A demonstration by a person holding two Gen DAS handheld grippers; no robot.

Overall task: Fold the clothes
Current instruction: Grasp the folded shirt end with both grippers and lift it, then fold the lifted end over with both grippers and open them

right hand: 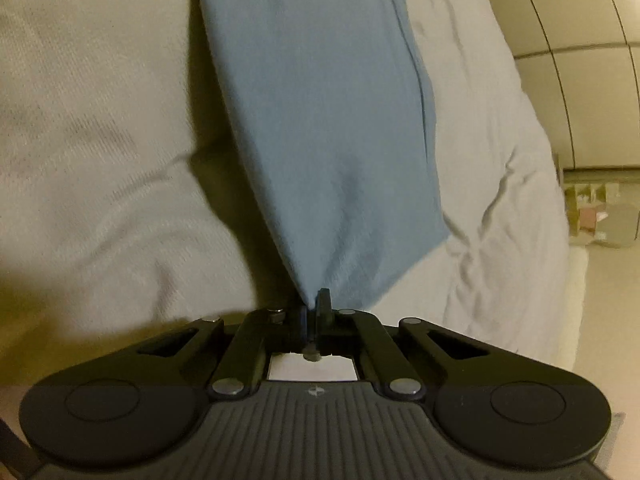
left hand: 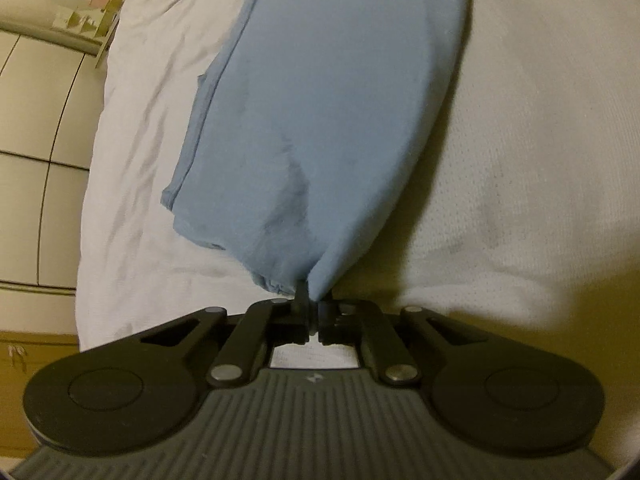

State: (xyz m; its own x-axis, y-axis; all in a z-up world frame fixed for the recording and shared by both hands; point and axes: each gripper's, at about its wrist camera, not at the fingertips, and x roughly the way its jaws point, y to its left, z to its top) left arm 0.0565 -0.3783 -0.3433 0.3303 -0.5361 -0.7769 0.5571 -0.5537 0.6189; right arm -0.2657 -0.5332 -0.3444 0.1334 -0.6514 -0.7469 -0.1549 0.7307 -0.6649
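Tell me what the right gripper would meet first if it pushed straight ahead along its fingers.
The blue garment it already pinches: the right gripper is shut on a corner, and the cloth stretches away directly ahead. Beyond it probably lies the white bedcover, though depth is unclear.

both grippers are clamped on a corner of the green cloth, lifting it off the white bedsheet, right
Not quite: the cloth is light blue, not green, as both wrist views show. The rest holds. The left gripper and the right gripper are each shut on a corner of it, and it hangs taut above the white bedsheet, casting a shadow there.
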